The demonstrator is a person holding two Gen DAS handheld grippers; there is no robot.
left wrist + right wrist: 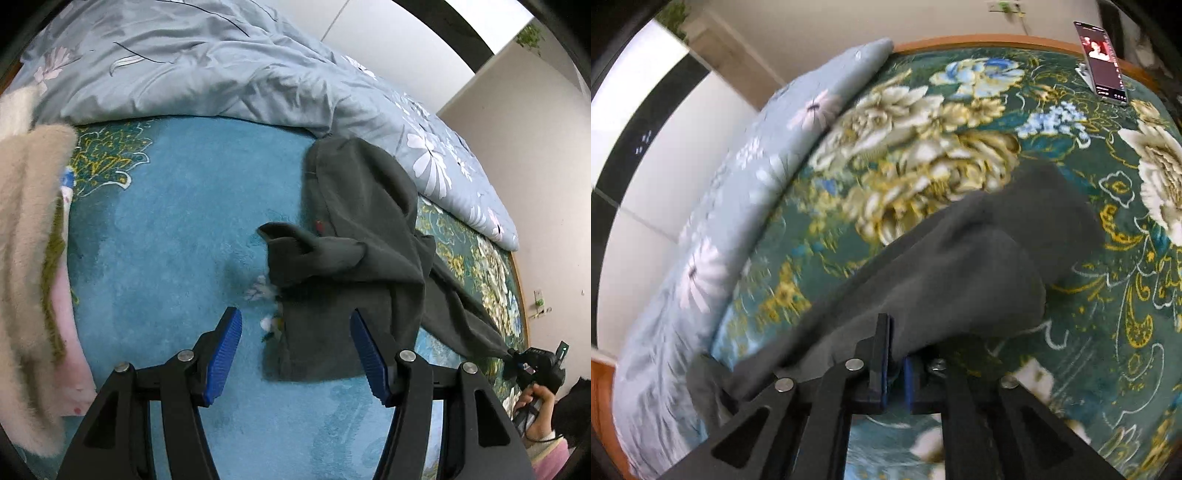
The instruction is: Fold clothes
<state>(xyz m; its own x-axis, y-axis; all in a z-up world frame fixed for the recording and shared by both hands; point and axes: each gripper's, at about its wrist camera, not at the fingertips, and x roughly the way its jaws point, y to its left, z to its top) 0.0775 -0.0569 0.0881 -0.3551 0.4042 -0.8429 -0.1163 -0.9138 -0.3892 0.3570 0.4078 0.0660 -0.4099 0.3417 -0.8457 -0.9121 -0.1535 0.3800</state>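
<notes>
A dark grey garment [354, 236] lies crumpled on the blue floral bedspread [177, 229], one part stretched out to the right. My left gripper [295, 350] is open, its blue pads just above the garment's near edge, holding nothing. My right gripper [895, 354] is shut on a fold of the same grey garment [979, 266] and lifts it above the green floral blanket [923, 147]. The right gripper also shows in the left wrist view [532, 363] at the far right, pulling the cloth taut.
A rumpled light blue floral duvet [207, 66] lies along the far side of the bed. A fluffy beige and pink garment pile [33, 236] sits at the left. A phone [1102, 62] stands at the bed's far wooden edge. White walls lie beyond.
</notes>
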